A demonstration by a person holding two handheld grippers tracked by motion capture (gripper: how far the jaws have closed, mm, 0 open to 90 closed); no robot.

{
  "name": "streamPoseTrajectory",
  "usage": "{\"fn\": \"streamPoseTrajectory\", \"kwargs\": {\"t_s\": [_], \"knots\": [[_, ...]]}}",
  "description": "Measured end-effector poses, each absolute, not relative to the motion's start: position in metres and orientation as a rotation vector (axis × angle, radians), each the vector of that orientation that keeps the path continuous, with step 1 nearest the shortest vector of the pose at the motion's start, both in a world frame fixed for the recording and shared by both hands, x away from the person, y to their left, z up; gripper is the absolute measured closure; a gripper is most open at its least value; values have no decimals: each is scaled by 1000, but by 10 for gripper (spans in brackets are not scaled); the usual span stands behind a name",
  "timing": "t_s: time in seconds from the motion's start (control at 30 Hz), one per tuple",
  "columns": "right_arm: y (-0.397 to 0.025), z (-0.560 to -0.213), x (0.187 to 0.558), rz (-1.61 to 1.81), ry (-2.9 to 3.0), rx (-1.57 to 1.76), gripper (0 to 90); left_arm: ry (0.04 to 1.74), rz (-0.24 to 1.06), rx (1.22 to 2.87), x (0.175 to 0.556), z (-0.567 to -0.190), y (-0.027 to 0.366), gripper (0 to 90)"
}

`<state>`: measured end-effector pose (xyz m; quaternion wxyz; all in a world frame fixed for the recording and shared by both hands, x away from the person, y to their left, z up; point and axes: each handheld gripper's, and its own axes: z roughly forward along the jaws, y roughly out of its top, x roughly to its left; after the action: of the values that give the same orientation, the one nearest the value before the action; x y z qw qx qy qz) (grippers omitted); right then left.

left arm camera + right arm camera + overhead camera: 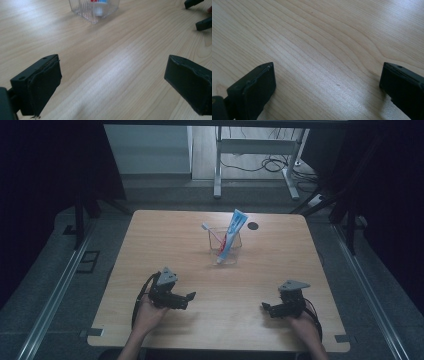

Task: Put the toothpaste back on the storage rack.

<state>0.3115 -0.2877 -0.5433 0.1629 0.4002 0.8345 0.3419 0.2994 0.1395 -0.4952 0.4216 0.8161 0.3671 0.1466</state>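
Standing in one cup (223, 251): one toothpaste tube (231, 235), one toothbrush (210, 233).

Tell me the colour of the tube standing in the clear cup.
Light blue toothpaste tube with red lettering, clearest in the high view.

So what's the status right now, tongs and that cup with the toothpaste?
Left tongs open, empty, low over the table. Right tongs open, empty. Clear cup upright mid-table, toothpaste tube and toothbrush standing in it. Bare wood between.
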Motion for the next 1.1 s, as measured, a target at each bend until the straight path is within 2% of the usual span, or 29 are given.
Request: {"fn": "streamPoseTrajectory", "kwargs": {"t_s": [0.6,1.1], "knots": [[-288,-543,312,975,2380,1139,0,966,343,2053,281,-523,149,14],[-288,-543,312,975,2379,1138,0,994,332,2147,278,-543,142,15]]}}
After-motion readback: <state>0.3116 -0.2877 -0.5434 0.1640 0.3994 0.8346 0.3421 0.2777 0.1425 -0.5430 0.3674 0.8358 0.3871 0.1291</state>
